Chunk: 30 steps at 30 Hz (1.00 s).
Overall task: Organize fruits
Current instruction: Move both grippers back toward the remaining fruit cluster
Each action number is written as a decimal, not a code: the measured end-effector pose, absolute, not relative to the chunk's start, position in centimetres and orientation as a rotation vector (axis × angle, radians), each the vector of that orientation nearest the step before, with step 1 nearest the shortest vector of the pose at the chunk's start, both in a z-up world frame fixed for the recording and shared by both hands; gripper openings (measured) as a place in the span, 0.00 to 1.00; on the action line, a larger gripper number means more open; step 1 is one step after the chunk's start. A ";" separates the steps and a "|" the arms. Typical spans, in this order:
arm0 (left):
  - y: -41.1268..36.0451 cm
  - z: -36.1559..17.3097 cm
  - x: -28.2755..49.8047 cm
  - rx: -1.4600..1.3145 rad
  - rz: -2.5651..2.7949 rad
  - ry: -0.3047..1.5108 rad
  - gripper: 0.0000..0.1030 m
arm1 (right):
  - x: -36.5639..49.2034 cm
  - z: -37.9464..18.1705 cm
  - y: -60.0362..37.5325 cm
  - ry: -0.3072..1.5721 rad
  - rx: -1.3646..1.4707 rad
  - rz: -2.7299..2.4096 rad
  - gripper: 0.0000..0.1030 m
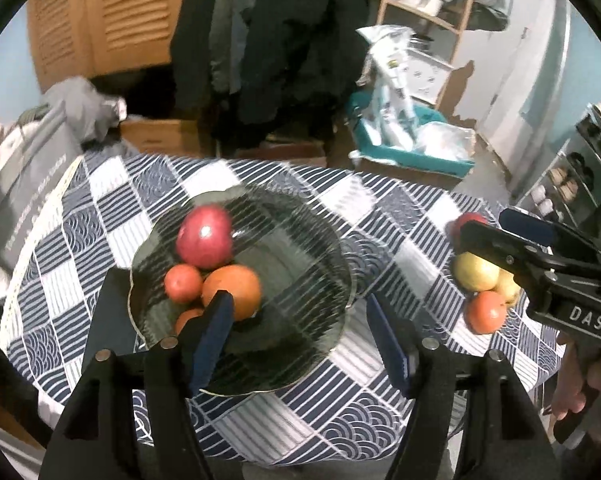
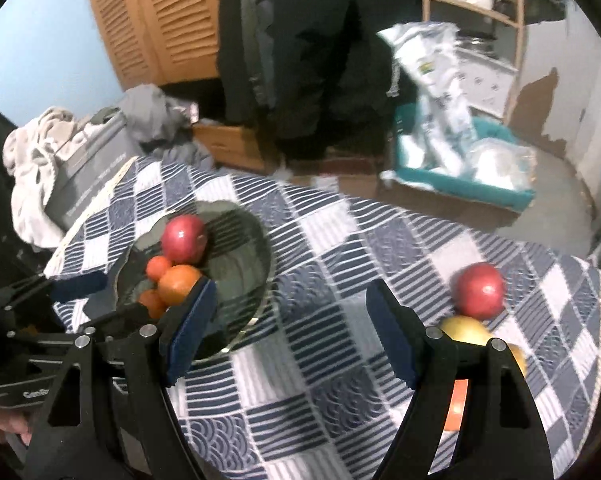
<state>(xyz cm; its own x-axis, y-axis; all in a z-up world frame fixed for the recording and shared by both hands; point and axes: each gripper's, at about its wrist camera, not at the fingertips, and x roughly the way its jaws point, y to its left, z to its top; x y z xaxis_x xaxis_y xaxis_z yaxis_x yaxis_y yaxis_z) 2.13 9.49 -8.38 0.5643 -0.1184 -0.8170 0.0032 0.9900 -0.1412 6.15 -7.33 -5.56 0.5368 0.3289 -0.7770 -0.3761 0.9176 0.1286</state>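
Over the bowl (image 1: 300,216) at frame centre, left gripper (image 1: 300,336) and right gripper (image 2: 290,328) both spread, nothing between them.

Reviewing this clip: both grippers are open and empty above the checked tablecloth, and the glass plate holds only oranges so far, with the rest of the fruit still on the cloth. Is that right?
Not quite. The glass plate also holds a red apple behind the oranges, as the left wrist view shows. The rest stands: left gripper and right gripper are open and empty, and other fruit remains on the cloth.
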 end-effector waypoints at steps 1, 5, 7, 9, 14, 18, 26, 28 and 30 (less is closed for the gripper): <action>9.0 -8.0 2.0 -0.119 -0.081 0.961 0.71 | 6.0 -5.2 -7.9 0.906 -0.057 0.406 0.76; 7.3 -6.9 1.6 -0.084 -0.105 0.934 0.76 | 5.3 -4.2 -10.1 0.888 -0.045 0.367 0.76; 6.6 -6.4 1.4 -0.071 -0.113 0.919 0.76 | 5.0 -3.7 -11.3 0.882 -0.032 0.351 0.76; 5.9 -5.9 1.2 -0.064 -0.123 0.908 0.79 | 4.7 -3.2 -12.3 0.875 -0.021 0.335 0.76; 4.4 -4.7 0.9 -0.050 -0.140 0.885 0.81 | 3.7 -1.9 -15.0 0.837 -0.005 0.290 0.76; 3.2 -4.1 0.7 -0.031 -0.145 0.866 0.84 | 3.1 -1.0 -16.5 0.812 -0.005 0.264 0.77; 0.9 -3.6 1.0 0.002 -0.158 0.859 0.87 | 2.1 -0.1 -19.2 0.786 -0.011 0.220 0.80; 0.4 -3.6 1.1 0.007 -0.160 0.857 0.87 | 1.9 0.0 -19.9 0.786 -0.008 0.212 0.80; -0.3 -3.6 1.3 0.014 -0.162 0.858 0.88 | 1.7 0.1 -20.5 0.783 -0.011 0.205 0.80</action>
